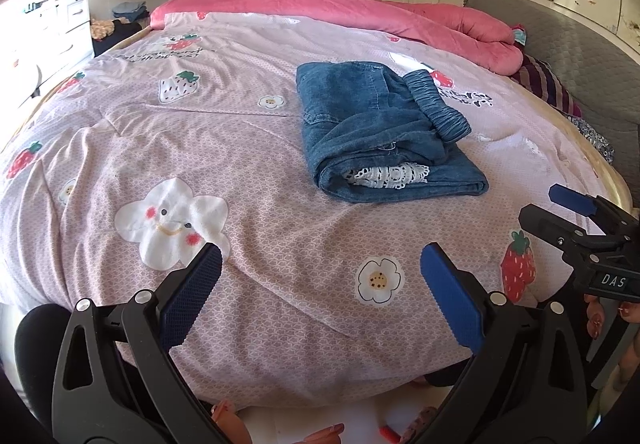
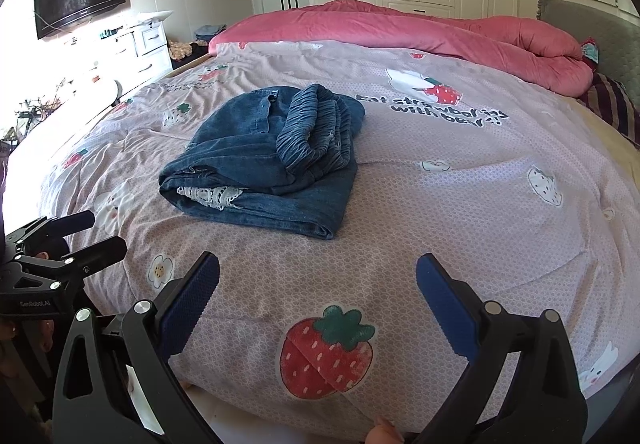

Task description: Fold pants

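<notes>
Pants (image 1: 384, 132) folded on bed (image 1: 240, 172). Left gripper (image 1: 320, 284) and right gripper (image 2: 318, 292) both wide, holding nothing, well apart from pants.

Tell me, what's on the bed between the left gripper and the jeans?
Nothing but bare bedspread. In the left wrist view, only its printed flowers lie between the open left gripper and the folded jeans.

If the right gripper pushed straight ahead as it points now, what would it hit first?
Probably the bedspread just ahead of the open right gripper; the folded jeans lie farther on and left. Depth is unclear.
</notes>
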Motion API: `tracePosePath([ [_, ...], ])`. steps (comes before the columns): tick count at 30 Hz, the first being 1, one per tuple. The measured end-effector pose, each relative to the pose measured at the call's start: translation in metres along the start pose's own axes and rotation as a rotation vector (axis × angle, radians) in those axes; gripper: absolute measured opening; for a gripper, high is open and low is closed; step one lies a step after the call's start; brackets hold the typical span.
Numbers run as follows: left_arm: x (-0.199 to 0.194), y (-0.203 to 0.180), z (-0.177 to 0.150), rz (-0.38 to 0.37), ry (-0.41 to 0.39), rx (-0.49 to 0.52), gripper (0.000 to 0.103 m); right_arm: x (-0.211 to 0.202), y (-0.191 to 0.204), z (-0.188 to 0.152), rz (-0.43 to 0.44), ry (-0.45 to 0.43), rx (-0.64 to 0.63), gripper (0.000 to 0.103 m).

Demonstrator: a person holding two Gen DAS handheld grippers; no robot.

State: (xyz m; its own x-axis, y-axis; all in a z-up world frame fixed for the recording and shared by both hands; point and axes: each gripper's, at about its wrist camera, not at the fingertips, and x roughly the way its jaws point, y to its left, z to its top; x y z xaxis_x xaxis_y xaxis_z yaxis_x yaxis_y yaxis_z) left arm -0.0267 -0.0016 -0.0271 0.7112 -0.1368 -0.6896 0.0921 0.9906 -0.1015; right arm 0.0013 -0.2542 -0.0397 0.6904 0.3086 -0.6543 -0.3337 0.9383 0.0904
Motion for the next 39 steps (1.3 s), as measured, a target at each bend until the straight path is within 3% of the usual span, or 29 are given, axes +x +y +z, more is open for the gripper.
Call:
tracePosePath([
  [39,0.0022,0.0009,0.0005,0.048,0.012,0.0,0.094,0.0014,0.0011,-0.0028,-0.007,0.009,-0.004,0.098],
])
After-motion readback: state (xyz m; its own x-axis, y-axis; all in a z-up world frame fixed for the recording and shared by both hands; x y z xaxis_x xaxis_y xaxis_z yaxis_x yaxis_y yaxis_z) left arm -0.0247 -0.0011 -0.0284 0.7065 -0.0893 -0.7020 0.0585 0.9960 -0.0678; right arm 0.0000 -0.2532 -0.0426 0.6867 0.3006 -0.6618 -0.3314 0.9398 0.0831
